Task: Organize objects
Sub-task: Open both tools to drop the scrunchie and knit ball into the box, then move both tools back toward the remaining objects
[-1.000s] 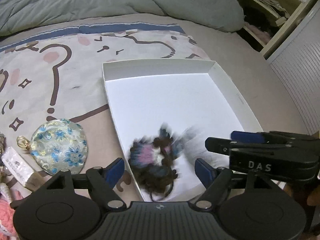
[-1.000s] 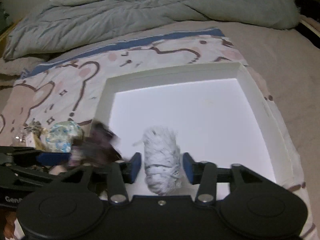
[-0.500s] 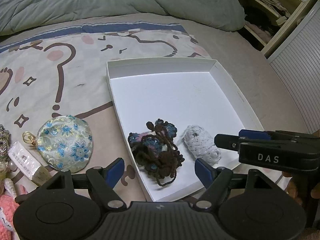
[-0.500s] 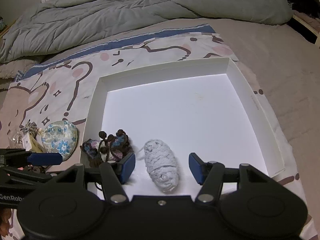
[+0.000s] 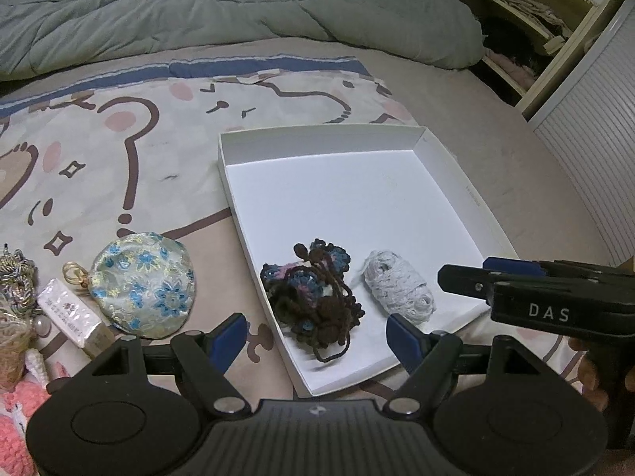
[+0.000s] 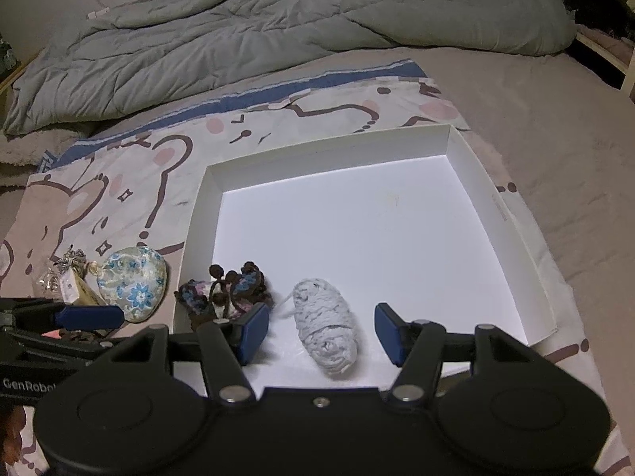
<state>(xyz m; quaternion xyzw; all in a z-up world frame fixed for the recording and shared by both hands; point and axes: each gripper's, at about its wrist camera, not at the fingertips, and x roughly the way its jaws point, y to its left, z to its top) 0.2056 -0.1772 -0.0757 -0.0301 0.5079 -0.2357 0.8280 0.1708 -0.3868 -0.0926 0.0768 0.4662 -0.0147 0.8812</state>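
A white shallow box (image 5: 468, 194) (image 6: 504, 214) lies on the bed. In its near corner lie a dark brown, blue and pink crochet bundle (image 5: 315, 295) (image 6: 228, 291) and a white yarn ball (image 5: 399, 291) (image 6: 325, 331). My left gripper (image 5: 317, 335) is open and empty, hanging above the bundle. My right gripper (image 6: 317, 331) is open and empty, its jaws either side of the yarn ball but raised above it. The right gripper also shows in the left wrist view (image 5: 492, 273).
Left of the box on the cartoon-print sheet (image 5: 119, 150) lie a round floral pouch (image 5: 143, 283) (image 6: 133, 283), a small white packet (image 5: 69, 311), a beaded tangle (image 5: 16, 281) and pink knitwear (image 5: 16, 412). A grey duvet (image 5: 198, 12) lies behind. Shelves (image 5: 528, 20) stand at right.
The crochet bundle dropped from my left gripper into the box and settled. My right gripper opened, releasing the yarn ball. Both grippers rose and drew back.
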